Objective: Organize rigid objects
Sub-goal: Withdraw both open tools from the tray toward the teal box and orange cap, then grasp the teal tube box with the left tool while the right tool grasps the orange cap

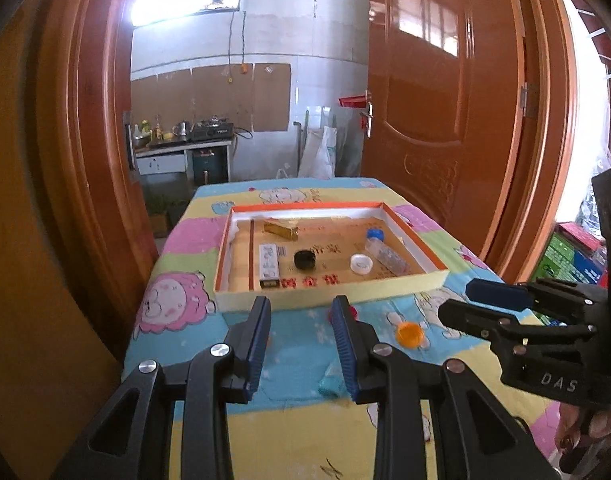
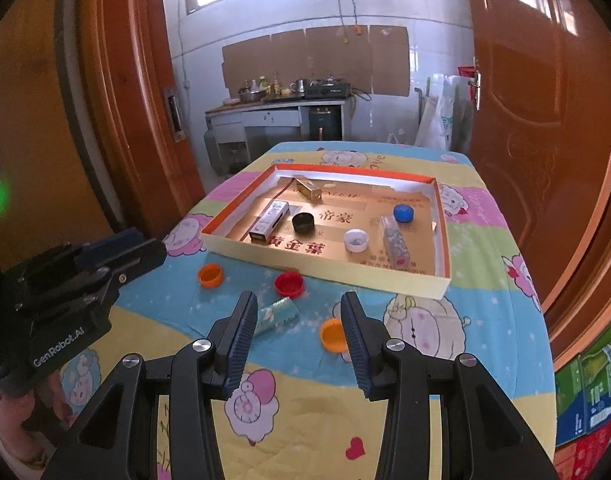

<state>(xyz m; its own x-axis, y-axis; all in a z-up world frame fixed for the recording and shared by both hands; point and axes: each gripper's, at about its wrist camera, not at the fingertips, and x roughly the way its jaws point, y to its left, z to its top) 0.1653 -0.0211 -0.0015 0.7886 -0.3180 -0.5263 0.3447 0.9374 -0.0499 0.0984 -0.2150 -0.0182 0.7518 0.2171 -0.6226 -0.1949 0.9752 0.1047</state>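
Observation:
A shallow orange-rimmed box [image 1: 401,288] [image 2: 325,276] lies on the cartoon tablecloth. It holds a gold box [image 2: 308,190], a white carton [image 2: 269,220], a black cap [image 2: 303,222], a white cap [image 2: 355,239], a blue cap [image 2: 403,213] and a clear vial [image 2: 394,242]. Outside it lie a red cap [image 2: 289,283], two orange caps [image 2: 210,275] [image 2: 331,334] and a small teal tube [image 2: 277,314]. My left gripper [image 1: 301,308] [image 2: 145,248] is open and empty in front of the box. My right gripper [image 2: 299,302] [image 1: 461,300] is open and empty above the tube and the near orange cap.
The table [image 2: 505,352] stands in a doorway between wooden door frames [image 1: 105,160] and an open door [image 2: 545,120]. A kitchen counter [image 2: 277,104] is behind. Stacked cartons [image 2: 593,392] sit on the floor to the right.

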